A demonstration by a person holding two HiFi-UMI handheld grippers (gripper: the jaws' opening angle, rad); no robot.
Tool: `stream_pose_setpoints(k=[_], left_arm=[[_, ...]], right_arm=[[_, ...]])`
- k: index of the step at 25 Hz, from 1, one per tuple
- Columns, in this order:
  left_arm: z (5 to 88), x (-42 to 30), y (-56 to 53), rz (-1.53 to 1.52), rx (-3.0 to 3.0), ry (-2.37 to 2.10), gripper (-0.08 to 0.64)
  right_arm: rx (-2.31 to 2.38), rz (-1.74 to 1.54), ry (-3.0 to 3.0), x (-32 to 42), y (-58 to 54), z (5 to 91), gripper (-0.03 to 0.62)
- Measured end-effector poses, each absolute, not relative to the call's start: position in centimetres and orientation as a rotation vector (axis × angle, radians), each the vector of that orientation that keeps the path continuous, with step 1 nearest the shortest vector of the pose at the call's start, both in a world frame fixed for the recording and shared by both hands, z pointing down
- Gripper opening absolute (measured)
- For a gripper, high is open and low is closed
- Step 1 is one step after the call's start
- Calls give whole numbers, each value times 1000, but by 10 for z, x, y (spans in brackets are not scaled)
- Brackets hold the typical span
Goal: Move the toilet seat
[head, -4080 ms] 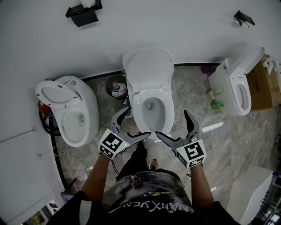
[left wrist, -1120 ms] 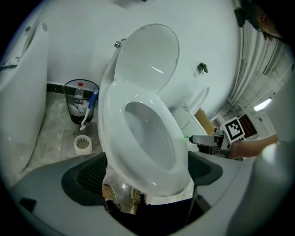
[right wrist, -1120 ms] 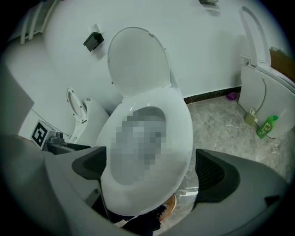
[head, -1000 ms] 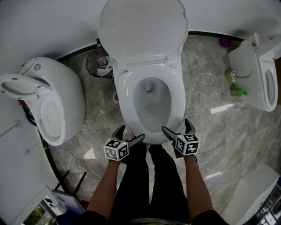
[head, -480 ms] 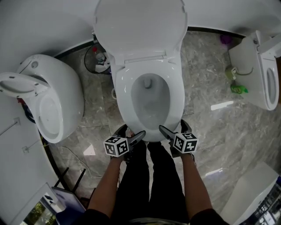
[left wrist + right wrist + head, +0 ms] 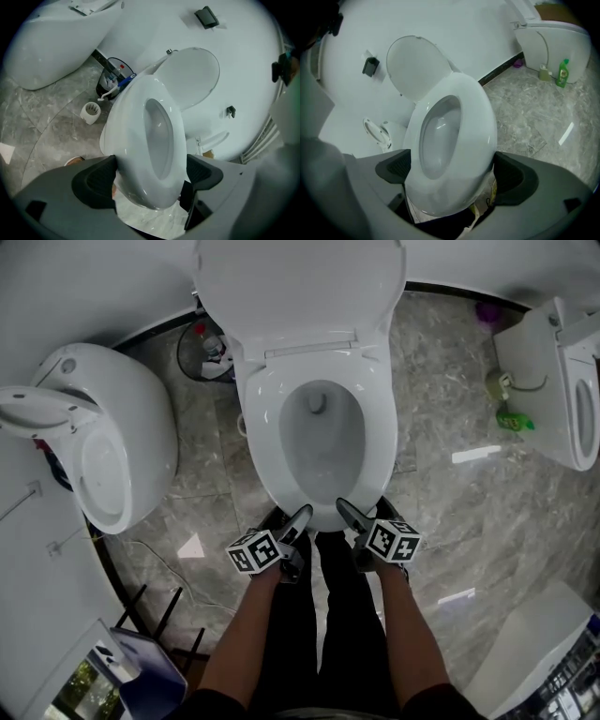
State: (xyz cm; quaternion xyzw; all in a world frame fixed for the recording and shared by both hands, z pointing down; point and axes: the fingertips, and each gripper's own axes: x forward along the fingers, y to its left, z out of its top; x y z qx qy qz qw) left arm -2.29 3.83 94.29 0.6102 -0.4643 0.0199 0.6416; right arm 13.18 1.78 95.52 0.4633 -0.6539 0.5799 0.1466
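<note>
From the head view, a white toilet (image 6: 258, 465) stands in the middle of a gray stone floor (image 6: 450, 512). Its lid (image 6: 300, 287) is up and its seat (image 6: 377, 427) lies flat on the bowl. The left claw (image 6: 286, 518) and the right claw (image 6: 366, 512) are both low at the front tip of the seat, close to each other. 2 more toilets stand by, 1 on the left (image 6: 122, 427) and 1 on the right (image 6: 562, 381). A bin (image 6: 199, 351) sits by the wall, and a green bottle (image 6: 512, 418) stands on the floor on the right. In the left gripper view, the left claw (image 6: 150, 176) is wide and closing, with the front of the seat (image 6: 178, 136) between its jaws. I cannot tell if the pads press on it. The lid (image 6: 192, 77) stands up behind, and the bin (image 6: 110, 79) and a paper roll (image 6: 90, 112) are on the floor to the left. In the right gripper view, the right claw (image 6: 452, 173) is wide too, with the front of the seat (image 6: 480, 112) between its jaws. The lid (image 6: 415, 65) is up, and the green bottle (image 6: 561, 74) is far off on the right.
</note>
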Motion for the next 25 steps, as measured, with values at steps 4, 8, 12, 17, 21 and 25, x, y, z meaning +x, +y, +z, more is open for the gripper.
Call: stream_pose_setpoints(k=[4,8,12,17,21,25], left_arm=[[952,-34,45,38,1320,-1118,346],[957,-42,49,11,1233,-1162,227],[955,-45,49,-37,1196,-1177,178],[944,-45,48,-65,1203,-1157,173],[927,-44,46,-100,1205,-1138,167],[906,-46,45,-140,1195,-1125,163]], right_arm=[[1479,1876,-1836,152,14,952,413],[1521,1891,-1762,167,17,957,264],[1544,1897,-1728,173,18,956,195],[1528,1939,-1737,173,17,943,186],[1531,1974,-1748,175,17,925,178],[1532,1997,-1757,174,15,904,173]])
